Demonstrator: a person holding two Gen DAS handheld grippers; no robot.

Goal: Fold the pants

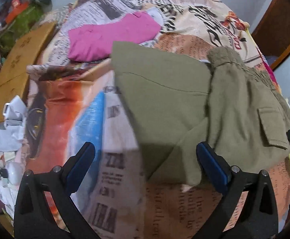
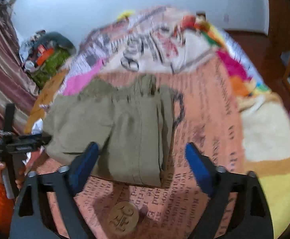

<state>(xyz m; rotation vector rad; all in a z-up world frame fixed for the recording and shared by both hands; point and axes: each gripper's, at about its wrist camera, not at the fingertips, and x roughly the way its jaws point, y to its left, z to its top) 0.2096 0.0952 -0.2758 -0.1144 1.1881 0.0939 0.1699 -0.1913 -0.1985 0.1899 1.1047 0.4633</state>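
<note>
Olive green pants (image 1: 184,103) lie partly folded on the printed bedsheet (image 1: 105,179), waistband at the far right, a flap pocket on the near right. My left gripper (image 1: 145,159) is open and empty, just above the pants' near edge; its right finger (image 1: 212,165) is over the fabric. In the right wrist view the pants (image 2: 125,123) lie as a folded stack ahead. My right gripper (image 2: 143,159) is open and empty at their near edge. The left gripper (image 2: 23,141) shows at the pants' left side.
A folded pink garment (image 1: 109,37) lies beyond the pants. A brown cardboard sheet (image 1: 17,69) and white bags (image 1: 9,127) sit at the left. A pile of clutter (image 1: 23,14) is at the far left. Colourful cloths (image 2: 240,75) lie at the right. A round wooden disc (image 2: 123,217) lies near me.
</note>
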